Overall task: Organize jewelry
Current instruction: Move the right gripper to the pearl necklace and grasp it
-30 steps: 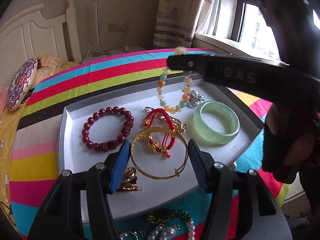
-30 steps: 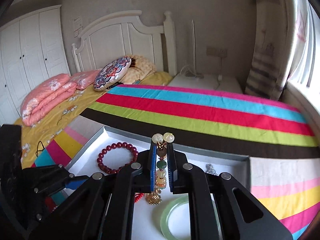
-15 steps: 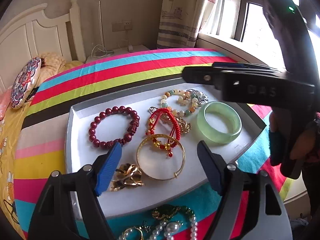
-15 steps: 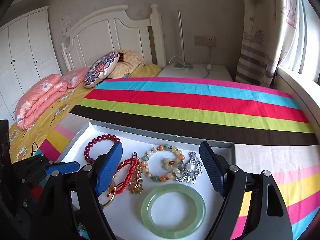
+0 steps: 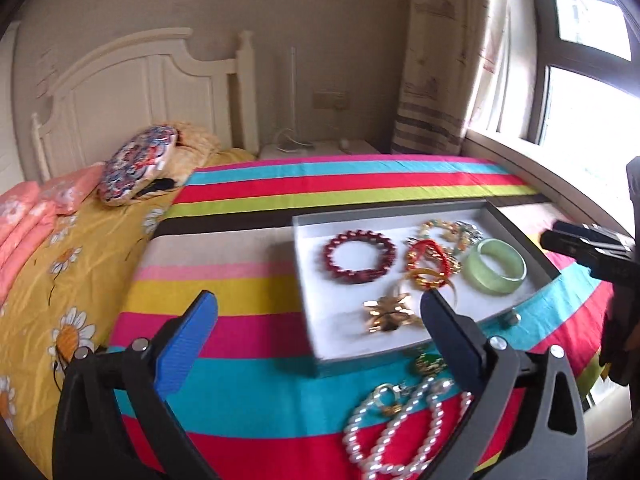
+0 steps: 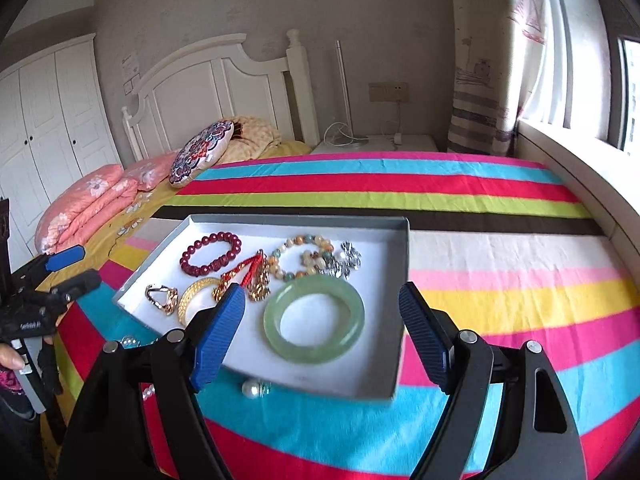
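Note:
A grey tray (image 6: 400,280) with a white floor lies on the striped bedspread. In it are a dark red bead bracelet (image 6: 211,253), a multicoloured bead bracelet (image 6: 301,257), a green jade bangle (image 6: 314,318), a gold bangle (image 6: 196,292), a red cord bracelet (image 6: 244,272), a silver brooch (image 6: 348,261) and a gold clip (image 6: 162,298). A pearl necklace (image 5: 400,432) and a green-gold pendant (image 5: 430,362) lie on the bedspread in front of the tray (image 5: 308,320). My left gripper (image 5: 316,340) is open and empty, near the tray's left corner. My right gripper (image 6: 322,336) is open and empty, above the jade bangle.
A loose pearl earring (image 6: 254,389) lies by the tray's near edge. Pillows (image 6: 202,152), folded pink quilts (image 6: 84,208) and a white headboard (image 6: 212,88) are at the far end of the bed. A window sill (image 6: 580,168) runs along the right side.
My right gripper opened and let go of the multicoloured bead bracelet, which now lies in the tray. Both grippers have drawn back from the tray, and the left one has swung left.

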